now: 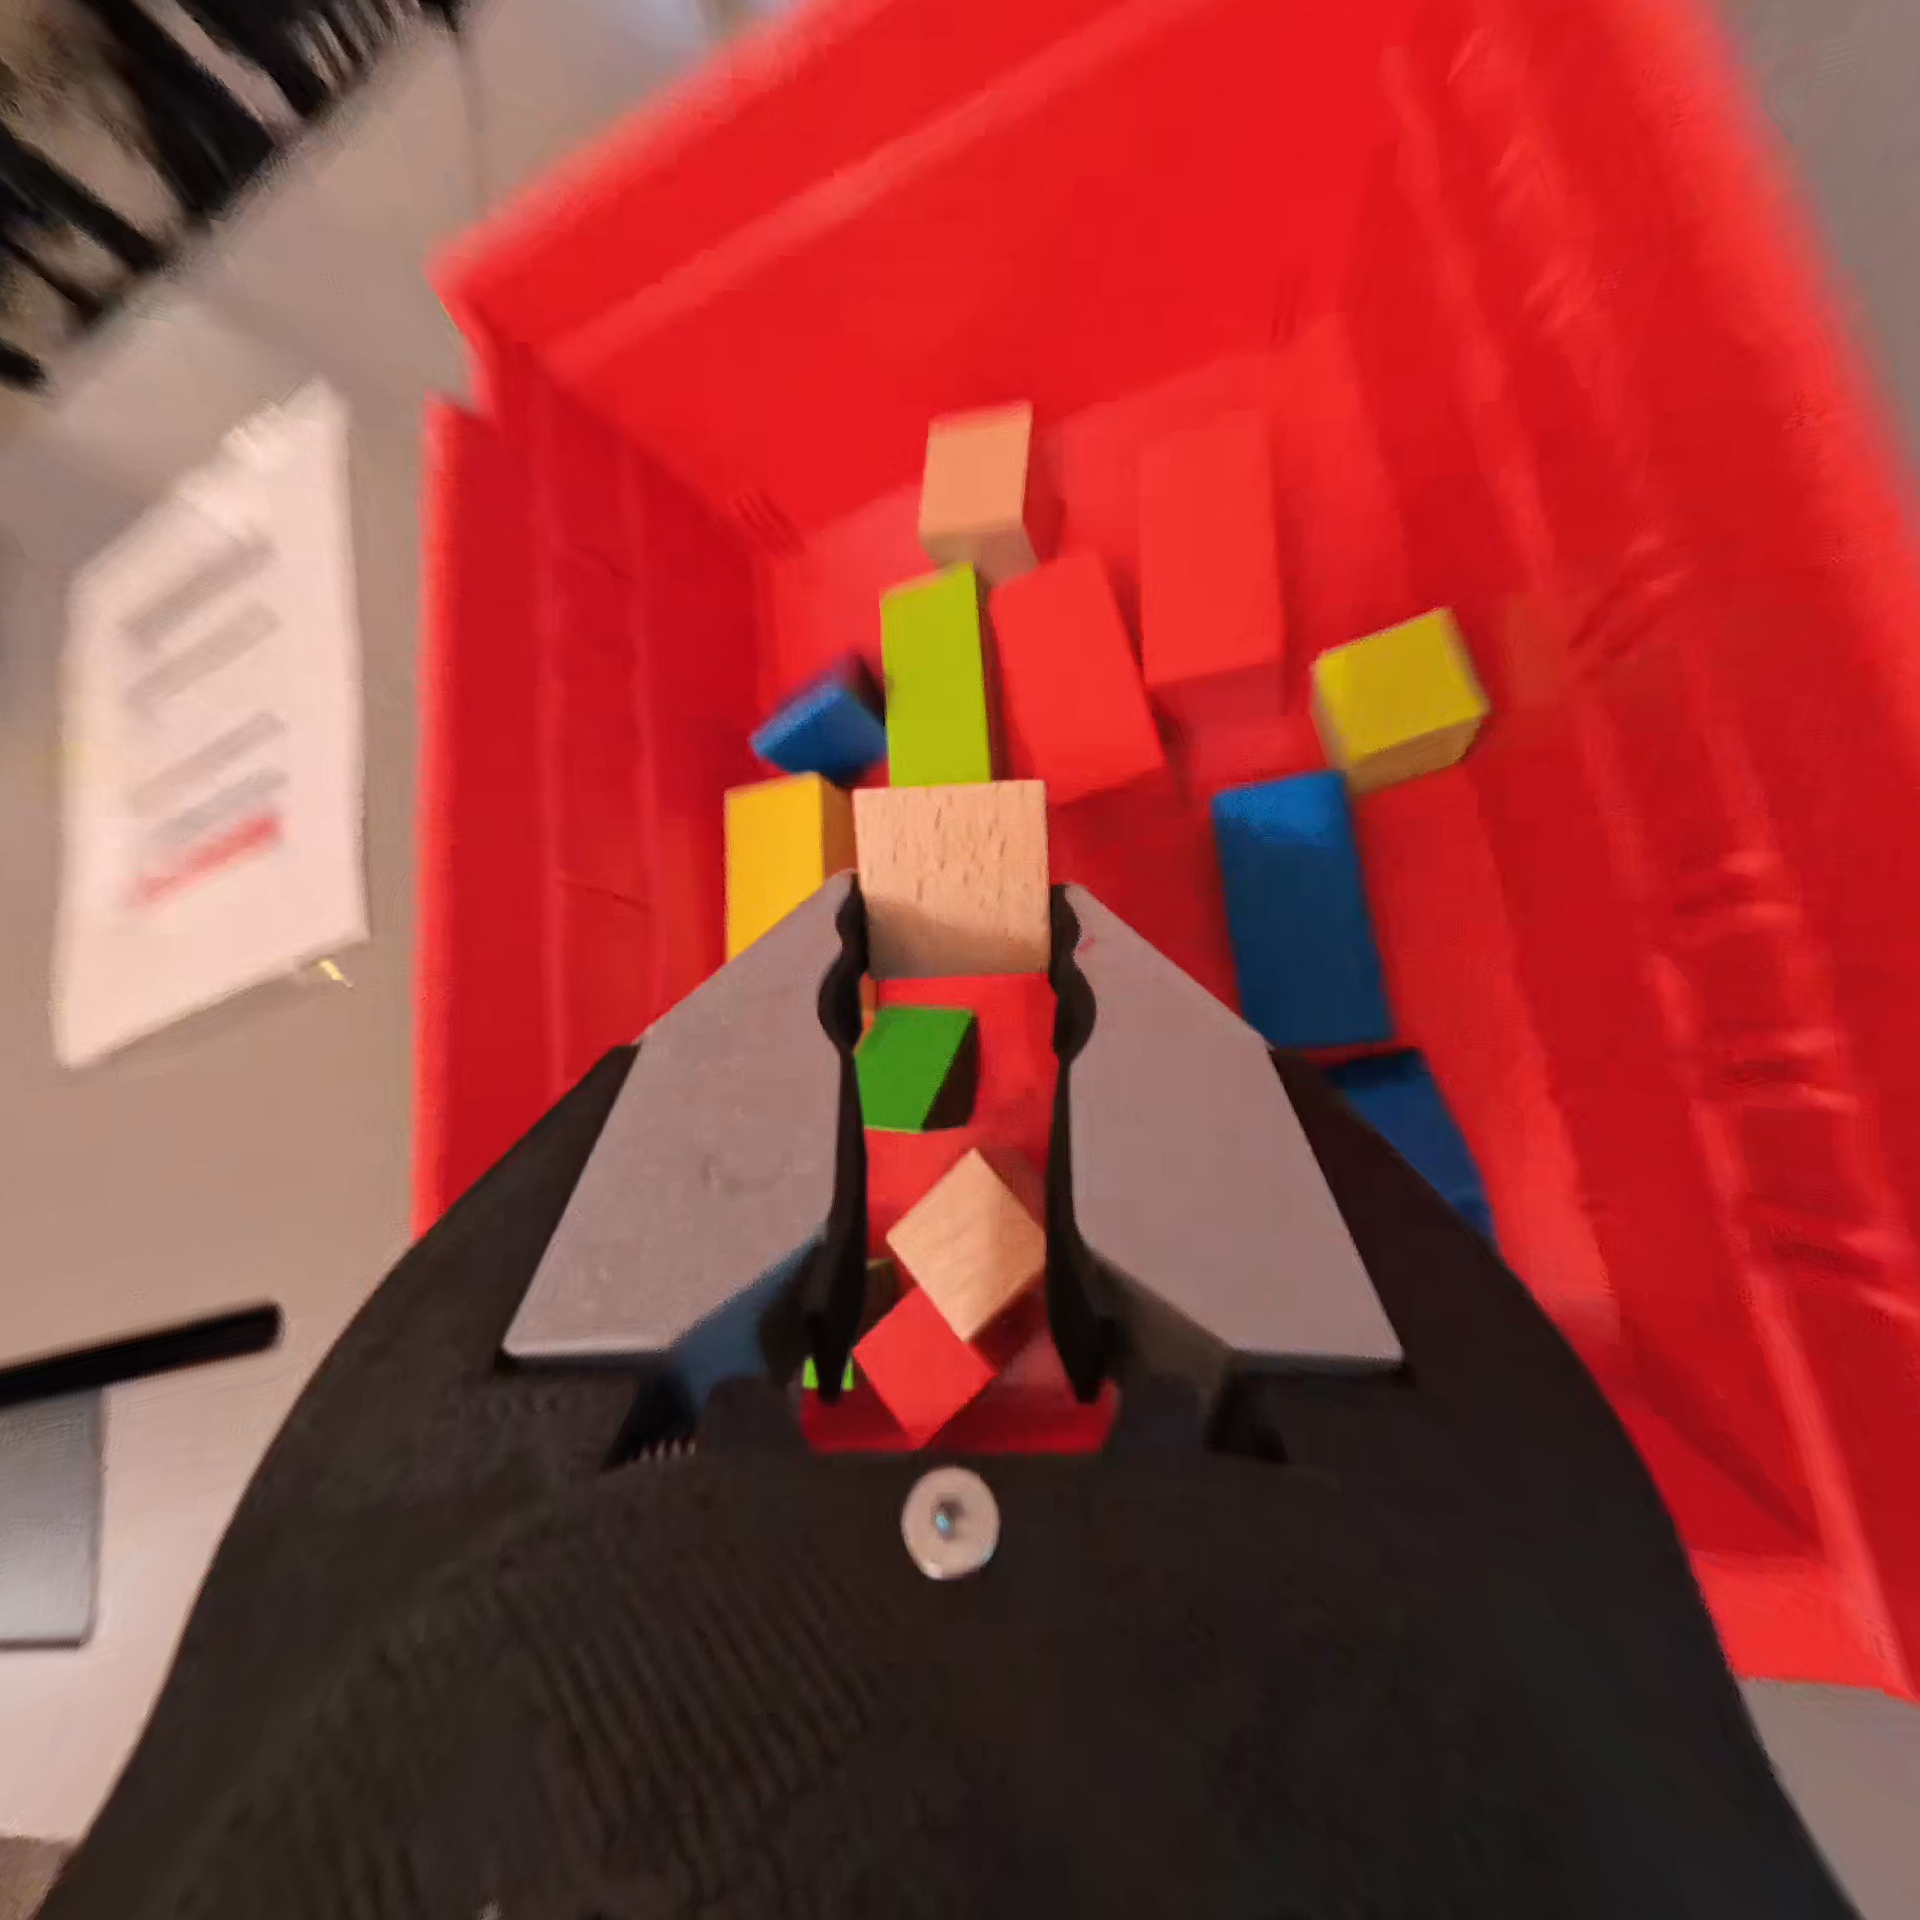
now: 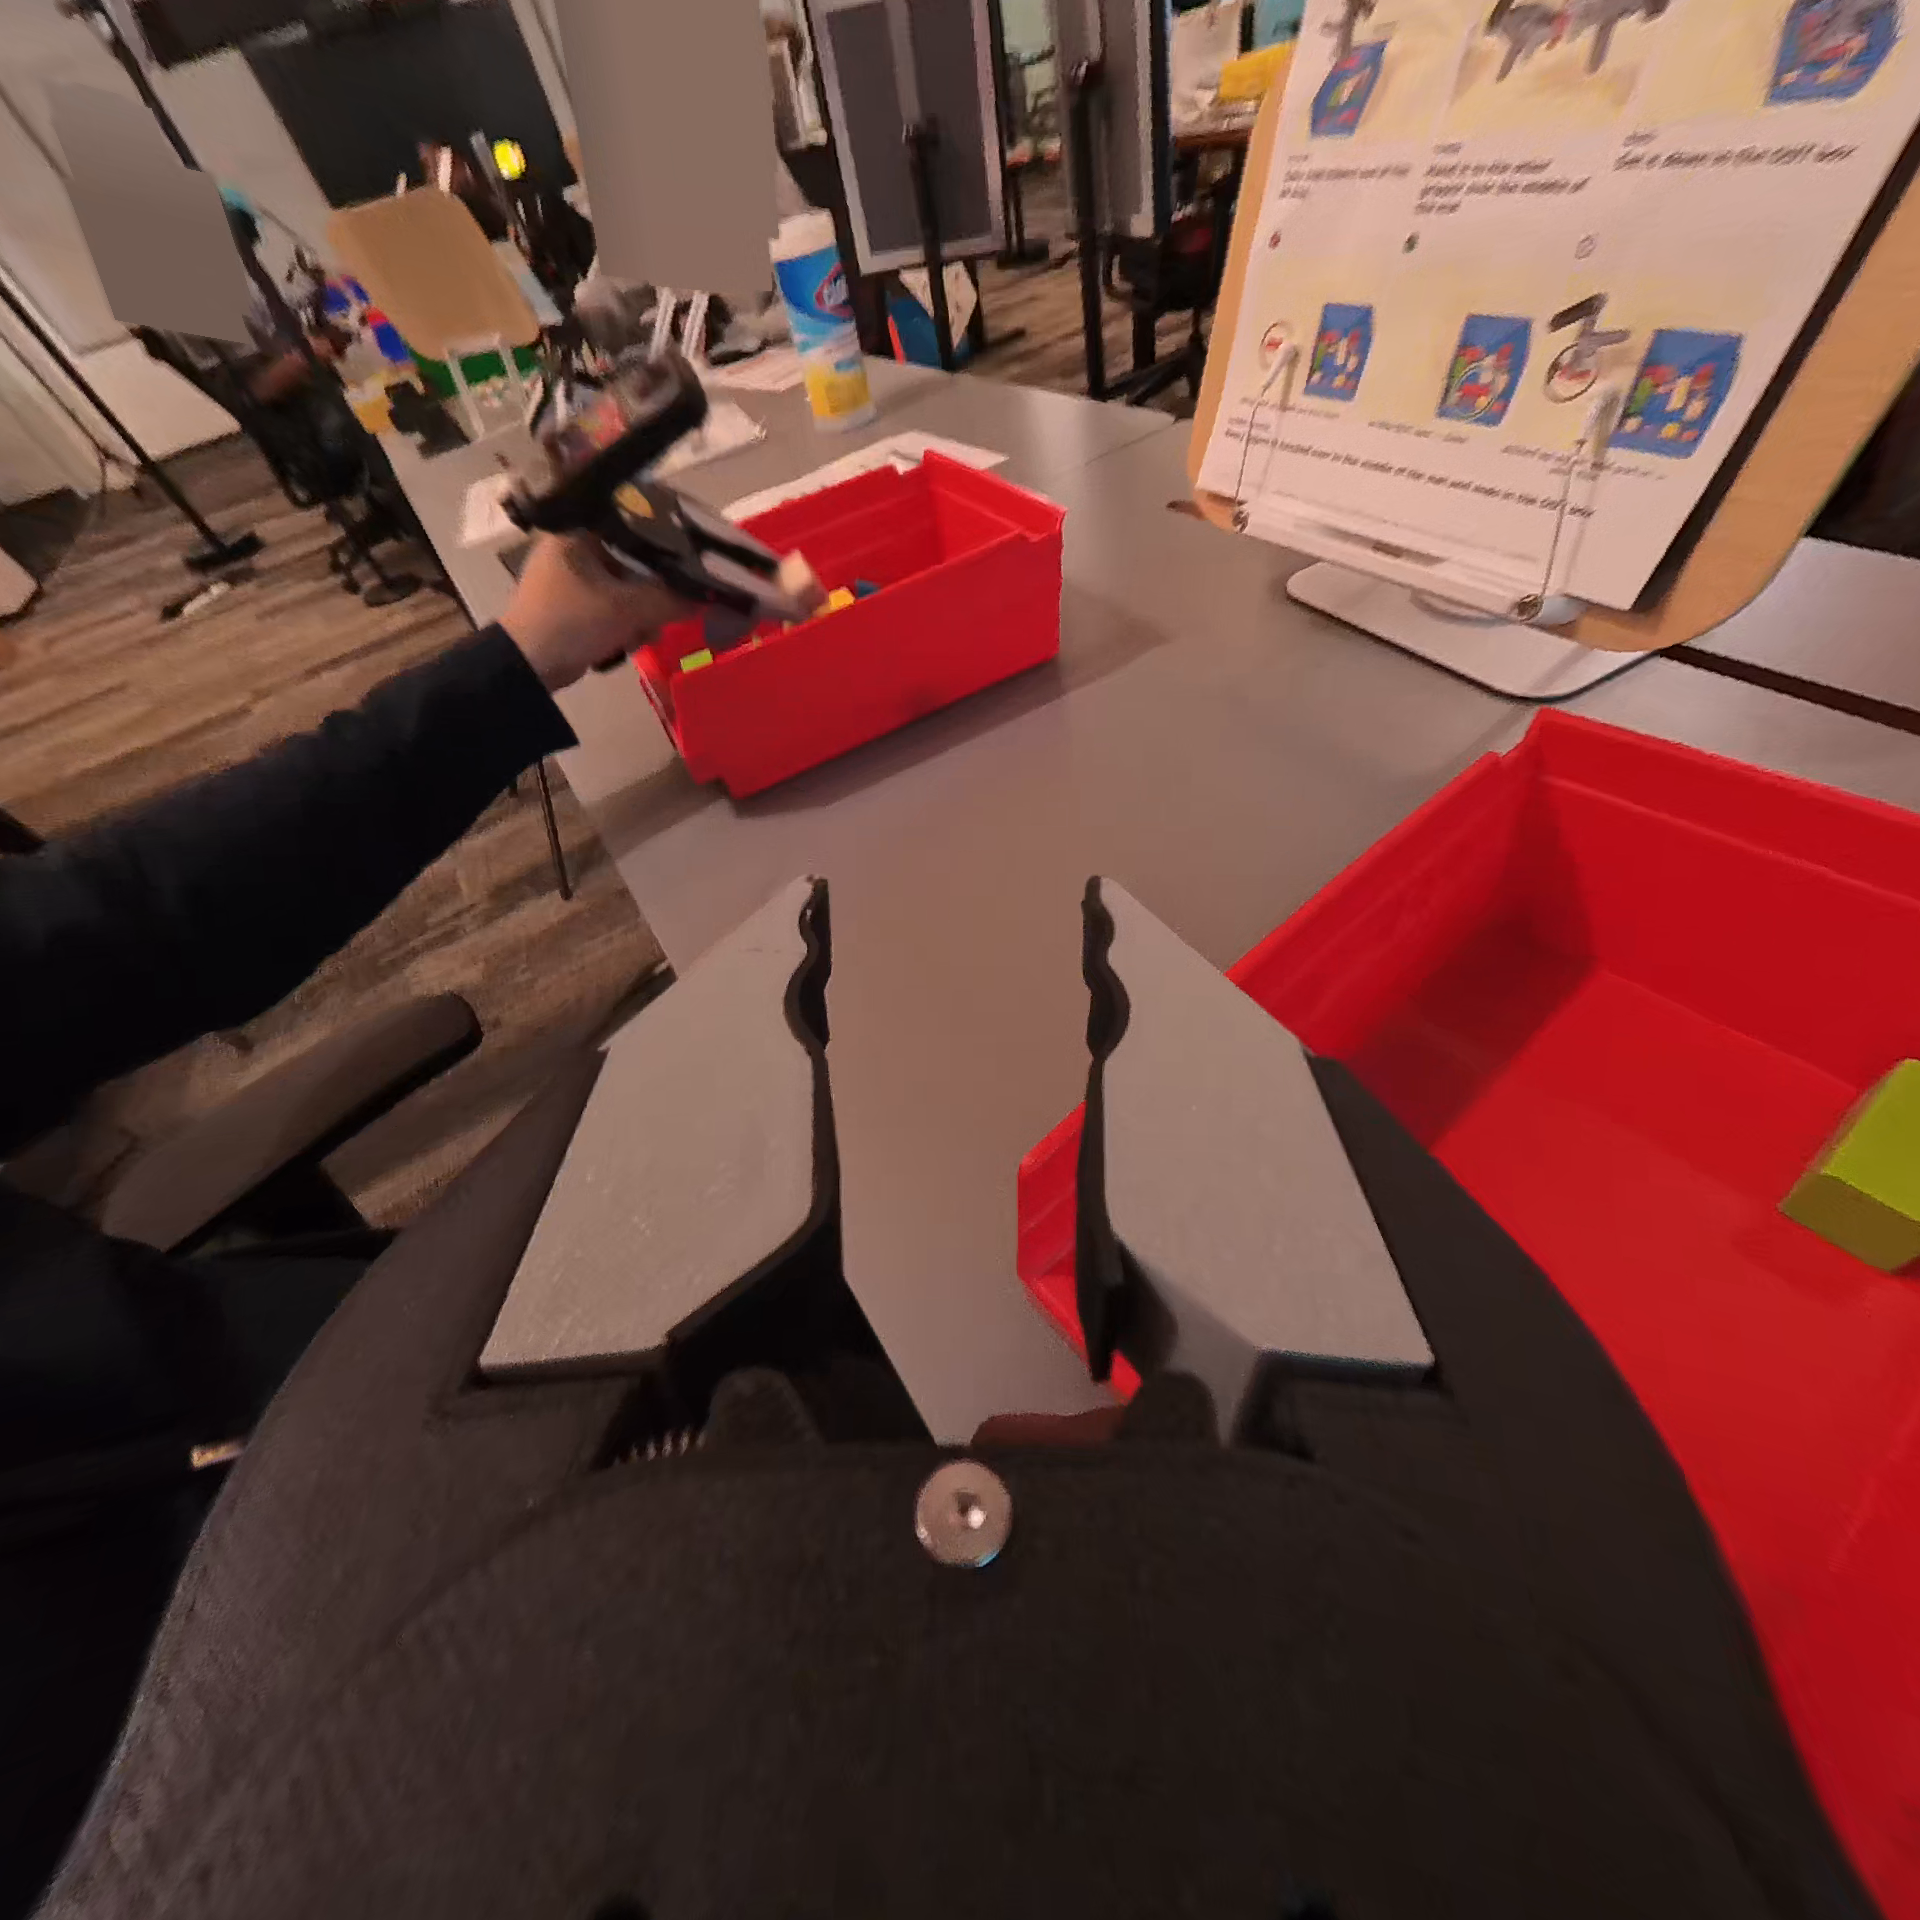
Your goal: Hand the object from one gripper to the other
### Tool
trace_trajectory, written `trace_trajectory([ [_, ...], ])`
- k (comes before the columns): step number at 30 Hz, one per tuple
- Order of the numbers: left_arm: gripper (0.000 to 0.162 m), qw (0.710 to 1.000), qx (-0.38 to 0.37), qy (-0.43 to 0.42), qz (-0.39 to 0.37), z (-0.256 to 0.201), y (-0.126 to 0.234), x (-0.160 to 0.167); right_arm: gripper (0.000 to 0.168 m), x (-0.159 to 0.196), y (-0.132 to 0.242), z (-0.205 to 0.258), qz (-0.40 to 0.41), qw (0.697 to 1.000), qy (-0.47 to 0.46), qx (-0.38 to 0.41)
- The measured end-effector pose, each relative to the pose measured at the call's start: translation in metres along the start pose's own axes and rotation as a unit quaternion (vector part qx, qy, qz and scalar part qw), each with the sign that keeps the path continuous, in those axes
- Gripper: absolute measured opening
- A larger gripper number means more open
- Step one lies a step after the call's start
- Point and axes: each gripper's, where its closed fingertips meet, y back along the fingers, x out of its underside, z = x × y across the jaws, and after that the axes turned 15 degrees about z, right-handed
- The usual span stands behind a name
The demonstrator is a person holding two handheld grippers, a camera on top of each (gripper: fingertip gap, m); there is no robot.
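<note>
The grey table point(image 2: 935, 831) is running out ahead of your right jaws. Two red bins are sitting on it. The far bin point(image 2: 883, 665) is lying well ahead and left of the right jaws; in the left wrist view that bin point(image 1: 1143, 260) is filling the frame behind the left jaws. The near bin point(image 2: 1558, 1039) is sitting just right of the right jaws, its corner showing behind the right finger, with a green block point(image 2: 1860, 1184) lying inside it at the frame's edge. An instruction board point(image 2: 1507, 312) is standing ahead and to the right.

Your right gripper point(image 2: 956, 904) is hanging over bare table, jaws spread wide, nothing between them.

Your left gripper point(image 1: 954, 904) is pinching a plain wooden cube point(image 1: 954, 878) at the fingertips, both pads pressing its sides. From the right wrist view that left gripper point(image 2: 800, 597) is hovering over the far bin's near-left end, tips pointing down into it, your hand point(image 2: 582, 613) gripping the handle.

Loose blocks are lying under and beyond the left jaws: a blue slab point(image 1: 1299, 914) to the right, a lime bar point(image 1: 935, 675) just past the cube, a yellow cube point(image 1: 1397, 696) farther right, a small green block point(image 1: 909, 1070) between the fingers.
</note>
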Motion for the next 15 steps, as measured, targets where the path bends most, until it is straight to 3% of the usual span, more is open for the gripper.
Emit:
trace_trajectory([
  [3,0.032,0.987,-0.029,-0.056,-0.148,-0.029,0.070,-0.029,0.050,-0.001,-0.012,0.010,0.015,1.000,0.012,0.001],
  [6,0.032,0.944,-0.084,-0.178,-0.265,-0.091,0.142,-0.043,0.052,-0.009,-0.030,0.042,0.014,0.998,0.029,-0.046],
  [8,0.032,0.917,-0.107,-0.250,-0.293,-0.135,0.171,-0.040,0.053,-0.013,-0.047,0.069,0.014,0.996,0.053,-0.075],
  [15,0.032,0.848,-0.083,-0.364,-0.377,-0.257,0.230,-0.020,0.060,-0.018,-0.105,0.123,0.022,0.991,0.075,-0.108],
])
